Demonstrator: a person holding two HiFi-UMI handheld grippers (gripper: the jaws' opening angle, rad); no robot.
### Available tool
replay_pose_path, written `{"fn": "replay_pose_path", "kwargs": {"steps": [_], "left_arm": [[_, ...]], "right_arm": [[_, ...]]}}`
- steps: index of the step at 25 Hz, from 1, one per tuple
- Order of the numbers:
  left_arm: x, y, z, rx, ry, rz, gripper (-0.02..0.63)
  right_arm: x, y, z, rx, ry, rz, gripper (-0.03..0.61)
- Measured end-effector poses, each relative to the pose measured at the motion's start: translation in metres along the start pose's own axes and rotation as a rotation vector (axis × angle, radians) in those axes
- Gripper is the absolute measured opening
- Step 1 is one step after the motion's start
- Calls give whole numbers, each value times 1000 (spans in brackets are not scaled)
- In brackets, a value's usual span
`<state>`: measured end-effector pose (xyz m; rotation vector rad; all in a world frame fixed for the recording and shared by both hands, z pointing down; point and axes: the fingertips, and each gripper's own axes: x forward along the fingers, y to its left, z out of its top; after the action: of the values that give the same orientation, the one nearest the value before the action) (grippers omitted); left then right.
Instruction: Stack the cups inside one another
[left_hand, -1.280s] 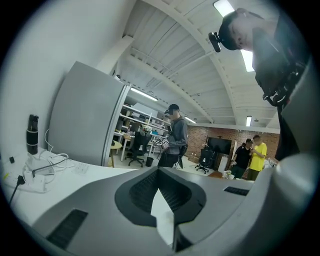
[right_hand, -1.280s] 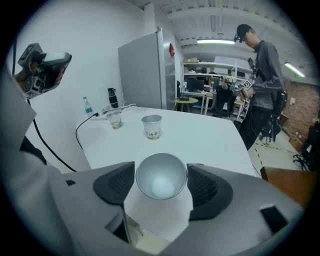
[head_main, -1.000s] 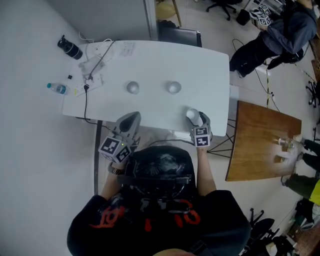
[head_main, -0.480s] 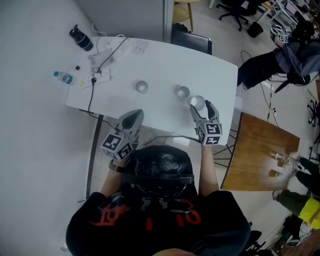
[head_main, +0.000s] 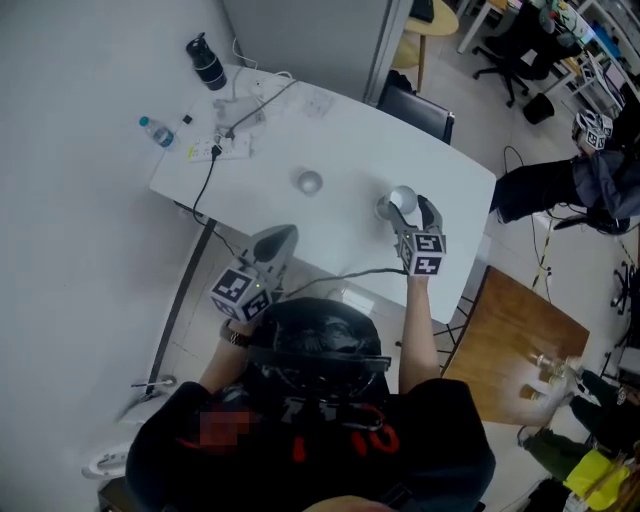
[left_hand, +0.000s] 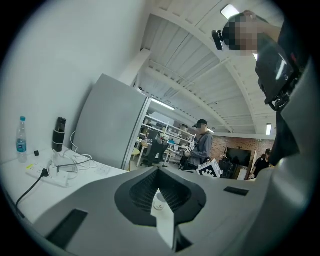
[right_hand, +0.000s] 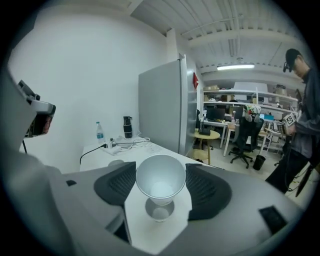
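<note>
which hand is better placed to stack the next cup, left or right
Right. The right gripper holds a white cup between its fingers, almost over a second cup on the table. The left gripper is empty, fingers together, back at the table's near edge.

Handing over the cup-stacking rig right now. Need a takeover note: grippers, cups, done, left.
Right gripper: fingers closed on a white cup, lifted off the table.
Left gripper: fingers together, empty, near the table's front edge.
Second cup stands on the table just below the held one; third cup stands alone further left.
Done: one cup picked up, none nested.
Left: likely lower the held cup into the second, then combine with the third.
</note>
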<state>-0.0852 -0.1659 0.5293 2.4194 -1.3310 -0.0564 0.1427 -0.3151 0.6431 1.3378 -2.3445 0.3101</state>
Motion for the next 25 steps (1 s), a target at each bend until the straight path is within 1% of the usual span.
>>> {"fn": "replay_pose_path", "kwargs": {"steps": [3, 5, 11, 15, 20, 25], "left_arm": [[-10, 4, -1, -1, 9, 22, -8], [-9, 3, -4, -1, 9, 24, -8], [-3, -3, -3, 7, 7, 8, -8], [3, -7, -4, 11, 9, -13, -8], [4, -7, -2, 18, 9, -20, -8], [2, -6, -3, 17, 5, -3, -8]], "right_arm": [[23, 3, -27, 23, 53, 4, 328], [29, 2, -39, 40, 70, 2, 331], [11, 1, -29, 62, 14, 8, 331], [6, 0, -31, 73, 12, 7, 331], [0, 4, -27, 82, 2, 10, 331], [-4, 21, -27, 78, -8, 65, 330]]}}
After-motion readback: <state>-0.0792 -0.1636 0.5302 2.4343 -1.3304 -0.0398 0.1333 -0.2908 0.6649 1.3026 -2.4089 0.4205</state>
